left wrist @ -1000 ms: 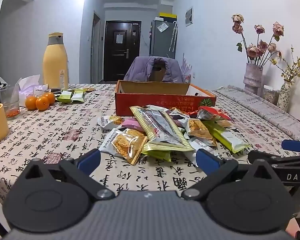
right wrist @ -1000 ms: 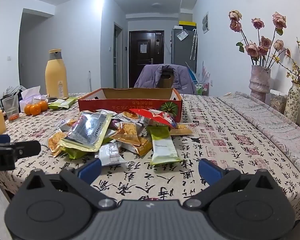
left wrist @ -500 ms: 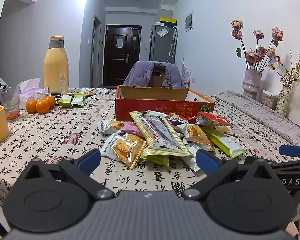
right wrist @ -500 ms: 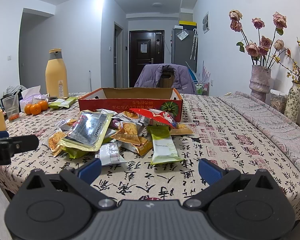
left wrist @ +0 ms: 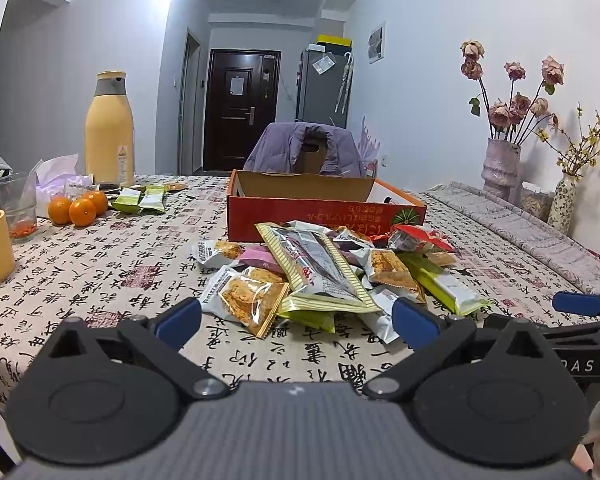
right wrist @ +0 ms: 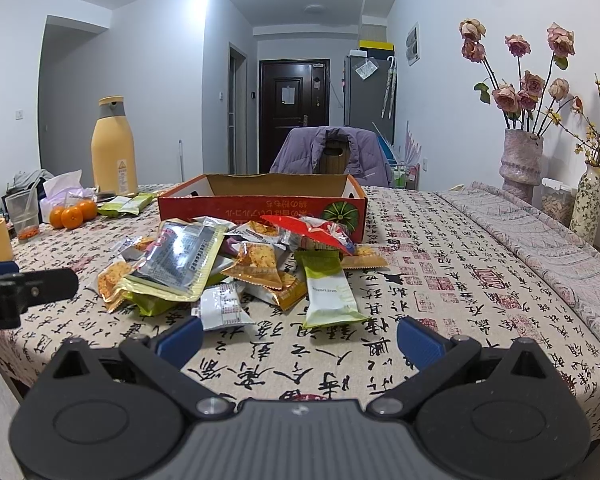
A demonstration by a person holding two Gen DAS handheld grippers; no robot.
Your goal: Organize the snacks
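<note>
Both grippers hover low over the near edge of the tabletop (right wrist: 440, 280), jaws spread wide and holding nothing: the left gripper (left wrist: 296, 318) and the right gripper (right wrist: 298, 338). The heap of snack packets (left wrist: 324, 272) lies at 12 o'clock just beyond the left gripper, and at 11 o'clock from the right one. Directly behind the heap, touching its far side, stands the open red cardboard box (right wrist: 260, 204). Three oranges (left wrist: 76, 210) sit at 10 o'clock beside a tall yellow bottle (left wrist: 109, 130).

White walls frame a corridor ending at a dark door (right wrist: 294, 110). Right of it stands a grey refrigerator (right wrist: 368, 88); before it, a jacket-draped chair (right wrist: 334, 156).
</note>
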